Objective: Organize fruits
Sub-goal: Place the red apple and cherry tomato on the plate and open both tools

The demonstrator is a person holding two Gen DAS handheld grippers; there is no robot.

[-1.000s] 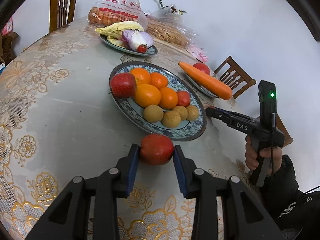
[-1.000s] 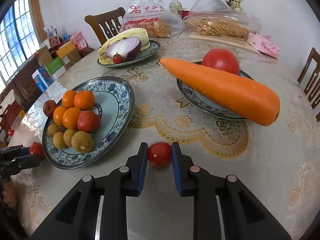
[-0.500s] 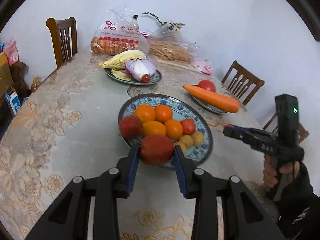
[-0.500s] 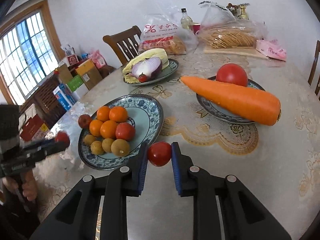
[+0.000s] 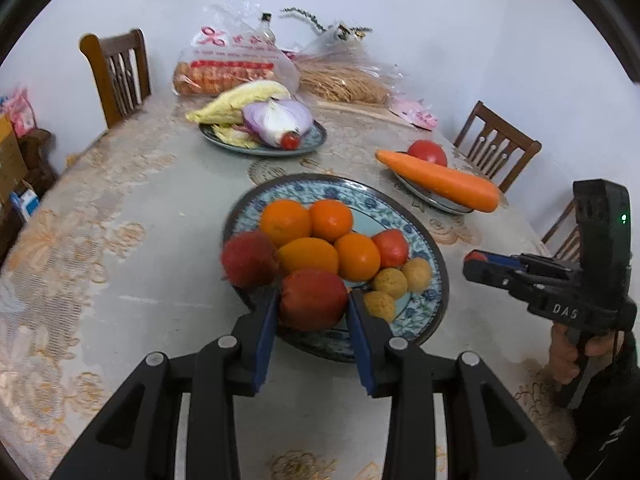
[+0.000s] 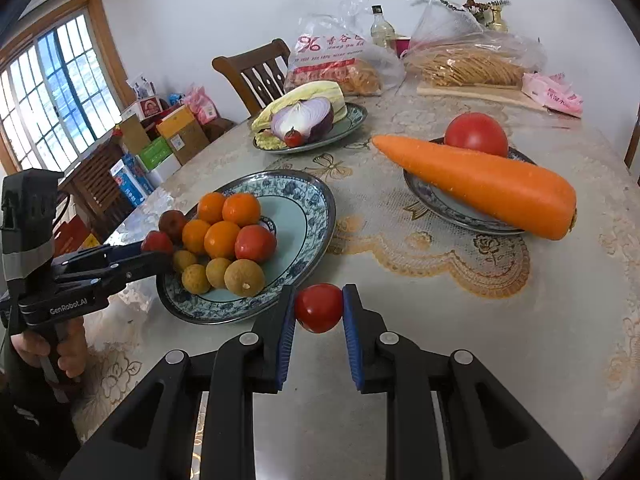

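Fruit is what both sets of tongs carry. The left gripper [image 5: 313,309] is clenched on a red apple [image 5: 313,298], its blue pads [image 5: 267,332] pressed against either side, and from the other hand's view the apple [image 6: 157,241] hangs just over the near rim of the fruit plate [image 6: 312,216]. I judge it is held there to be set down with the rest, since the plate already gathers the fruit.

Just beyond those tongs, on the plate [image 5: 434,276], sit the oranges [image 5: 308,236], another red apple [image 5: 249,258] at the left edge, a small red fruit [image 5: 391,247] and some brown longans [image 5: 390,282] on the right. The free space lies on the far and right side, so the apple will likely need to go past or beside the pile; dropped on top, it could roll off.

The right gripper [image 6: 319,309] grasps a small tomato [image 6: 319,308] between its pads and hovers above the tablecloth [image 6: 440,320], just beside the fruit plate's right rim. It seems to be waiting its turn, kept clear of the left tongs.

Farther out, ahead and to the right, a second plate [image 6: 448,210] bears a long carrot [image 6: 476,184] and a big tomato [image 6: 476,134]. Beyond that, a third plate [image 6: 352,120] holds cabbage, half an onion [image 6: 304,120] and a cherry tomato [image 6: 294,137]. Bags of food [image 6: 340,68] stand at the table's far end.
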